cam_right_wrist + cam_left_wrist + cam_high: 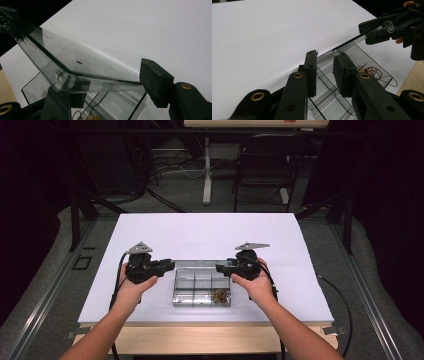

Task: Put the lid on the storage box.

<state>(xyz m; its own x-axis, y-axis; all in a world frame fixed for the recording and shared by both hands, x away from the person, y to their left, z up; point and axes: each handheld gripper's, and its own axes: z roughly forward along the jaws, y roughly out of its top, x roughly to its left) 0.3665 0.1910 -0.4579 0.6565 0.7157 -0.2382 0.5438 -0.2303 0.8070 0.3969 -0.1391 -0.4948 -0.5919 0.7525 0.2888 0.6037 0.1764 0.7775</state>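
Both forearms are bare, with no sleeves in sight. The black left gripper (167, 265) and black right gripper (221, 267) each carry a grey three-cornered plate on top and trail a black cable. Their long black jaws show brass-coloured round bushings, small dark screw holes, and blocky matte pads (340, 72) with a rough, rubbery face.

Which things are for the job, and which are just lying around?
For the job: clear box, its lid, wire coil inside, left gripper, right gripper.
Just lying about: black chair, floor cables.
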